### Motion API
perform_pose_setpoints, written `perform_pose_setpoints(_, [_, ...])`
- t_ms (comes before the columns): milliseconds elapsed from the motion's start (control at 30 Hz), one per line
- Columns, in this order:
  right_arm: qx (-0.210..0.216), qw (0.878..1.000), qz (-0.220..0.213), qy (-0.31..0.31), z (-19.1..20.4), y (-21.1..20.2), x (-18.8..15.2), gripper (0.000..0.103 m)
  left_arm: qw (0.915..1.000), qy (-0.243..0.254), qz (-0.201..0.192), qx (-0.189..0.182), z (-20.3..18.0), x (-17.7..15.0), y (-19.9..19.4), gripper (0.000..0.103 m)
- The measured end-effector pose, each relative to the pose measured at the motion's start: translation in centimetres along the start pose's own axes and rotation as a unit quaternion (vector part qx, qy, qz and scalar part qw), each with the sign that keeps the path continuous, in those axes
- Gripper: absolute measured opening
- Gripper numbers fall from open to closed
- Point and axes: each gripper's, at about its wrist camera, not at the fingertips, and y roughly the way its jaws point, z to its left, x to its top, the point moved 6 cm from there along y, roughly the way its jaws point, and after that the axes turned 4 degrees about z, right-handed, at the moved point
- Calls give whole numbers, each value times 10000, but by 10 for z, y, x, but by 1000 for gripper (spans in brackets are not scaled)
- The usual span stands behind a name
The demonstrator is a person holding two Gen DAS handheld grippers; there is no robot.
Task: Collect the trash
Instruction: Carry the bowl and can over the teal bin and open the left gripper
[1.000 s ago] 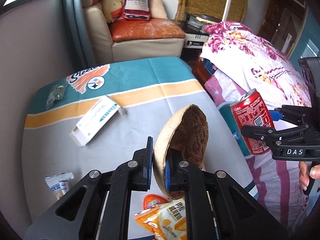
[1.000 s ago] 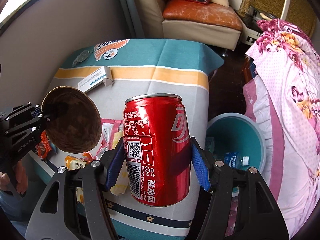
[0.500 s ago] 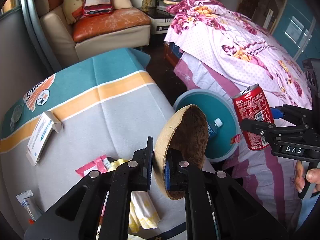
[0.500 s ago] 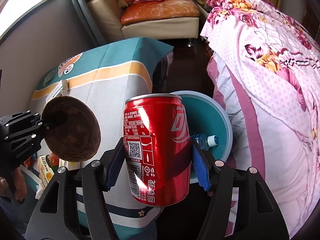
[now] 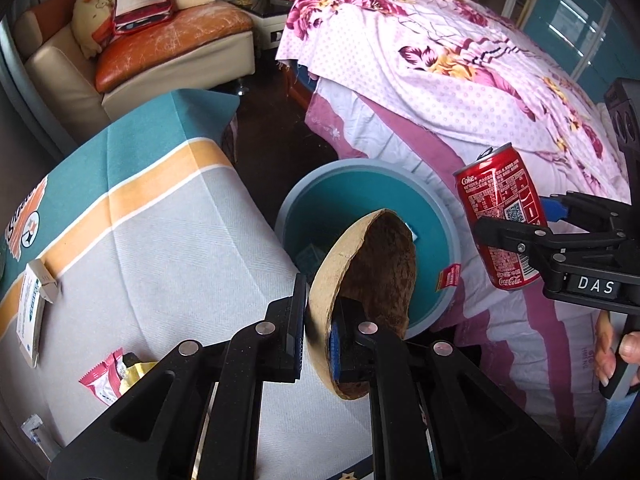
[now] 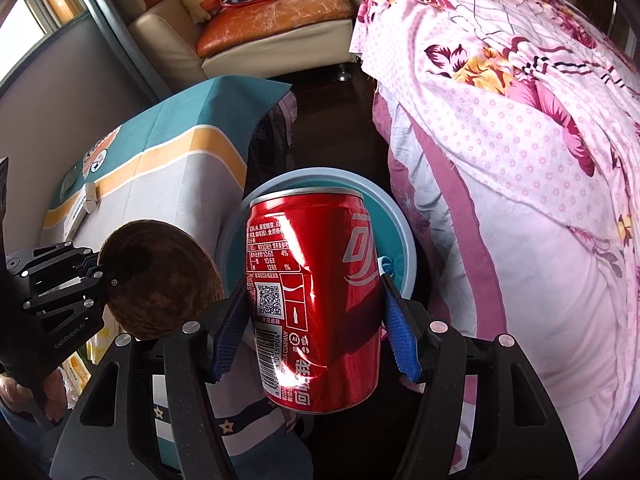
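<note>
My left gripper (image 5: pixel 318 334) is shut on the rim of a brown coconut shell half (image 5: pixel 372 280), held on edge over the near side of a round teal bin (image 5: pixel 360 184) on the floor. In the right wrist view the same shell (image 6: pixel 160 280) sits at the left, clamped by the left gripper (image 6: pixel 100 276). My right gripper (image 6: pixel 316 320) is shut on an upright red cola can (image 6: pixel 316 300), its blue pads pressed on both sides, above the teal bin (image 6: pixel 404 248). The can (image 5: pixel 500 216) also shows at the right in the left wrist view.
A table with a teal, orange and grey cloth (image 5: pixel 160 240) lies left of the bin, bearing a white box (image 5: pixel 32 312) and snack wrappers (image 5: pixel 108 372). A floral pink bed (image 5: pixel 460 80) rises right of the bin. A sofa (image 5: pixel 160 40) stands behind. A bottle cap (image 6: pixel 388 266) shows inside the bin.
Both grippers have swung from above the table to the right, over the teal bin, still gripping the shell and the can. The bin now fills the middle of both views.
</note>
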Motion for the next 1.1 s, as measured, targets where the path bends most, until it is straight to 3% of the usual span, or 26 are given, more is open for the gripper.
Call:
perform_pose_setpoints(767, [-214, 9990, 324, 201, -29, 37, 13, 60, 9985, 28, 502, -200, -15, 20, 72, 14])
perform_pose_setpoints(1000, [-240, 9988, 391, 197, -28, 43, 17, 60, 9990, -56, 354, -275, -11, 23, 63, 33])
perform_pose_setpoints(1100, [-235, 9987, 414, 173, -26, 45, 19, 60, 9991, -128, 242, -330, -7, 22, 54, 46])
